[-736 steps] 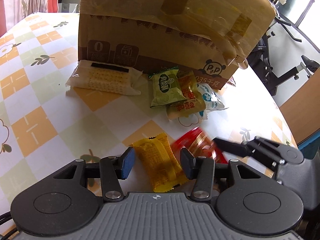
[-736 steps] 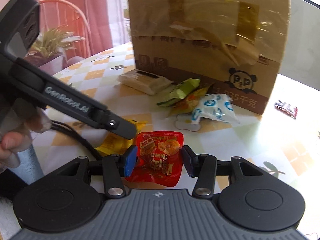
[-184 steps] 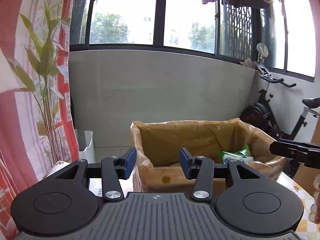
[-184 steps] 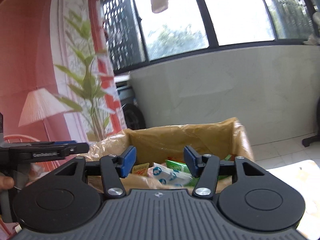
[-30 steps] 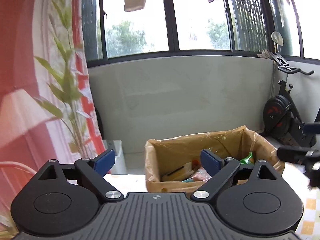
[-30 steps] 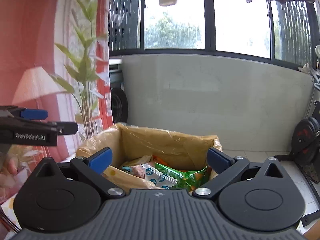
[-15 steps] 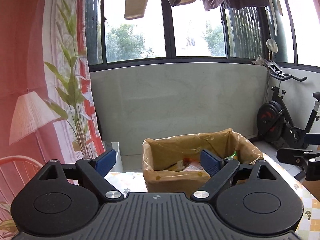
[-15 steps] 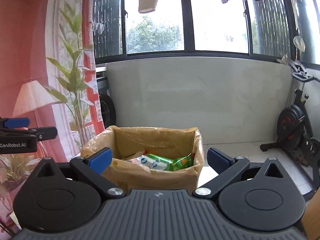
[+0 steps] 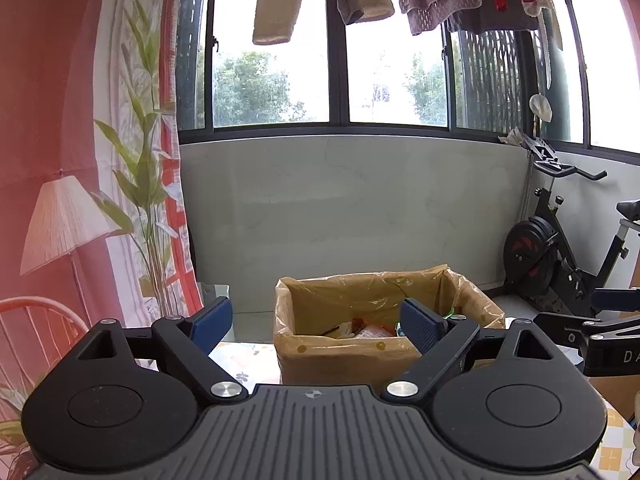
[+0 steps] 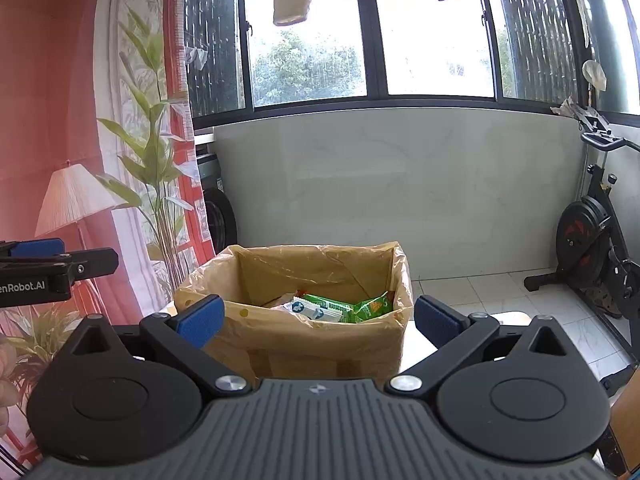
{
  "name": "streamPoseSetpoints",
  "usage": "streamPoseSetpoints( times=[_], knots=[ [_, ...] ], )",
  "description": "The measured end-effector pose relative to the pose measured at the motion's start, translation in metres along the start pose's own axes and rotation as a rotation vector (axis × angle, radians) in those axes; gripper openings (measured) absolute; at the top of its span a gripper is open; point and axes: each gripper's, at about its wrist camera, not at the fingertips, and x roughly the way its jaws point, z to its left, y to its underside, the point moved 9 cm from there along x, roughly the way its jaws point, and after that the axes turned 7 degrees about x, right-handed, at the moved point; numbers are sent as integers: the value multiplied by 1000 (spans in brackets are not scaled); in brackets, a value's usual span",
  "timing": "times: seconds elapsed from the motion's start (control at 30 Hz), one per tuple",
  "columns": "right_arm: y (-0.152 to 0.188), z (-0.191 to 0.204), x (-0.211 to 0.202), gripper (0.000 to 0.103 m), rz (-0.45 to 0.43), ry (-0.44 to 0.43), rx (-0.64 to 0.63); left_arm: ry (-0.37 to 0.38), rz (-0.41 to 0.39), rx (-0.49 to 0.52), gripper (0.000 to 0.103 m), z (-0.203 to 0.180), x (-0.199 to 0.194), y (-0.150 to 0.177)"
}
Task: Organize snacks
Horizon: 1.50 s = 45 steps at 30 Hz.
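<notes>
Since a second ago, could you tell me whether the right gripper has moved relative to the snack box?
Yes. The right gripper has drawn back from the cardboard box, which looks smaller and farther now against the grey wall.

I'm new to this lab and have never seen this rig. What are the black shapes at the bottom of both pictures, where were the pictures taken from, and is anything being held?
There is no robot arm here. A person holds a two-finger gripper in each hand, and each gripper carries a wide-angle camera looking forward along its fingers. One picture comes from the left gripper, the other from the right gripper; the black shapes are their bodies, and the blue pads are on the jaws. Both pairs of jaws stand wide open and hold nothing. Ahead of both, a cardboard box lined with clear plastic stands on a patterned table, with snack packets inside. Each gripper also shows at the edge of the other's view.
</notes>
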Motion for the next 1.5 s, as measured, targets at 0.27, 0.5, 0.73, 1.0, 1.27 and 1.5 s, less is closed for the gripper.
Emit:
streamPoseSetpoints(
  times=[0.27,0.5,0.73,1.0,1.27,1.5],
  knots=[
    [1,1,-1,103,5,-5,-2,-11,-5,-3,93,3,-3,0],
    [1,2,-1,103,7,-3,-4,-18,1,-12,93,6,-5,3],
    [1,4,-2,103,5,-8,-8,-26,-1,-15,93,6,-8,3],
    [1,5,-3,103,4,-8,-9,-31,1,-22,93,9,-10,3],
    [1,7,-3,103,7,-12,-16,-34,8,-26,93,9,-11,4],
    [1,7,-3,103,7,-12,-17,-33,13,-36,93,10,-10,5]
  ],
)
